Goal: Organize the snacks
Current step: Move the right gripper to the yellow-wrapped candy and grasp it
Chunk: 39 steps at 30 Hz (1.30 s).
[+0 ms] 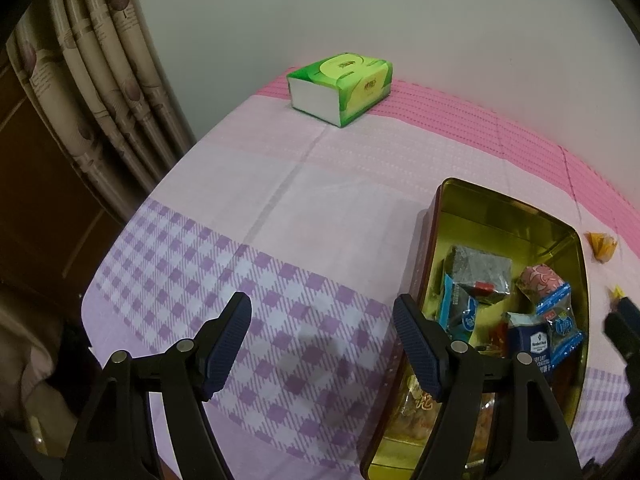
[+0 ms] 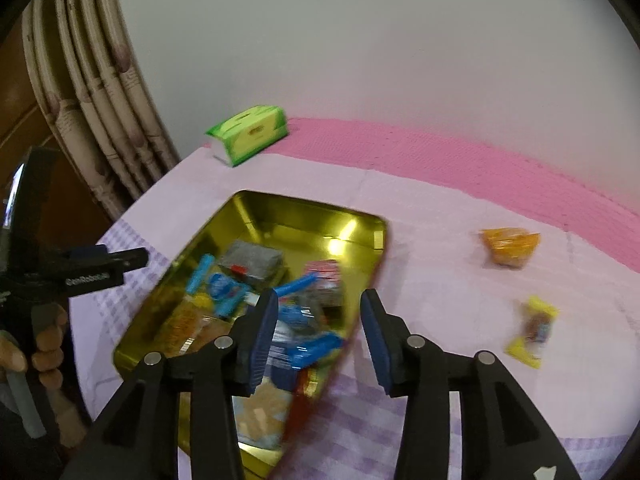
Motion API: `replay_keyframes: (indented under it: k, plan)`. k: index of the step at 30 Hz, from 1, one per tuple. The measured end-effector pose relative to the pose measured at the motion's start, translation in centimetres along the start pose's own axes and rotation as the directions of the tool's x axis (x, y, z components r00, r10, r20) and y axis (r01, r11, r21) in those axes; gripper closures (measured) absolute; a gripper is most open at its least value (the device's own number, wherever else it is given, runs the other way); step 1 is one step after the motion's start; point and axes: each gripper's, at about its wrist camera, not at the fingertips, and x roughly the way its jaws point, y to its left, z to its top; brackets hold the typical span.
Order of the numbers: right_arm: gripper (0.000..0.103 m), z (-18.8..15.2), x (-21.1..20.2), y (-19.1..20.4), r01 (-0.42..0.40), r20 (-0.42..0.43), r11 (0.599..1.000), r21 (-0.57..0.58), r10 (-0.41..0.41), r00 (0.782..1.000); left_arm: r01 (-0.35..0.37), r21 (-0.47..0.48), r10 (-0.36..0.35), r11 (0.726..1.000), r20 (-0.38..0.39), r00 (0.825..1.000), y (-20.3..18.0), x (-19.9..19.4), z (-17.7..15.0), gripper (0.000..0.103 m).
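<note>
The left tool [image 1: 322,316] hangs wide open over the checked cloth [image 1: 248,216], nothing between its pads. Just beside it sits the gold tin [image 1: 480,204] of snack packets [image 1: 548,292]; a green tissue pack [image 1: 340,88] lies well apart.

Left gripper [image 1: 322,326] jaws wide, right gripper [image 2: 320,312] jaws parted

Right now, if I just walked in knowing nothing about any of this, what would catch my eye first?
Probably the shiny gold tin in the middle of the pink and purple checked cloth, already piled with wrapped snacks in blue, red and grey. Next, the bright green tissue pack at the far edge by the wall. Two snacks lie loose to the right of the tin: an orange packet and a yellow one.
</note>
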Motion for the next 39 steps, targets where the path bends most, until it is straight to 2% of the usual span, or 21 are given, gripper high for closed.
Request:
replay_keyframes:
  k: [3, 8, 13, 18, 22, 25, 29, 36, 39]
  plan:
    - [0.062, -0.1, -0.9, -2.7, 0.076, 0.016, 0.996, 0.038, -0.077, 0.997, -0.001, 0.002, 0.001, 1.000, 0.000, 1.000, 0.0, 0.0, 0.0, 0.029]
    - [0.062, -0.8, -1.0, -7.9, 0.197, -0.025, 0.974, 0.116, -0.196, 0.980, -0.002, 0.007, 0.002, 1.000, -0.001, 1.000, 0.0, 0.0, -0.1, 0.029]
    - [0.062, -2.0, -0.5, -13.0, 0.257, -0.082, 0.942, 0.214, -0.245, 0.966, -0.002, 0.018, 0.002, 1.000, -0.008, 1.000, -0.2, 0.2, -0.3, 0.029]
    - [0.062, -2.5, 0.2, -15.1, 0.240, -0.100, 0.928, 0.284, -0.220, 0.970, 0.001, 0.033, 0.000, 0.999, -0.007, 1.000, -0.7, 0.3, -0.2, 0.029]
    - [0.062, -2.6, 1.3, -15.2, 0.242, -0.110, 0.934, 0.264, -0.220, 0.969, 0.007, 0.040, -0.006, 0.999, -0.016, 1.000, -0.8, 0.5, -0.4, 0.029]
    - [0.062, -2.6, 2.2, -15.4, 0.244, -0.121, 0.932, 0.268, -0.219, 0.968, 0.047, 0.010, -0.047, 0.999, -0.031, 0.998, -0.6, 0.5, -0.3, 0.029]
    - [0.062, -2.7, 3.1, -16.1, 0.254, -0.135, 0.925, 0.282, -0.224, 0.965, 0.059, -0.006, -0.059, 0.998, 0.004, 0.998, -0.8, 0.0, -0.2, 0.029]
    - [0.077, -2.6, 4.0, -16.2, 0.260, -0.133, 0.931, 0.254, -0.233, 0.963, 0.024, 0.022, -0.024, 0.999, 0.030, 0.999, -2.1, -0.1, -0.5, 0.029]
    - [0.079, -2.8, 4.0, -15.8, 0.255, -0.121, 0.941, 0.222, -0.233, 0.965, 0.012, 0.035, -0.013, 0.999, 0.020, 1.000, -2.7, 0.1, -0.6, 0.029]
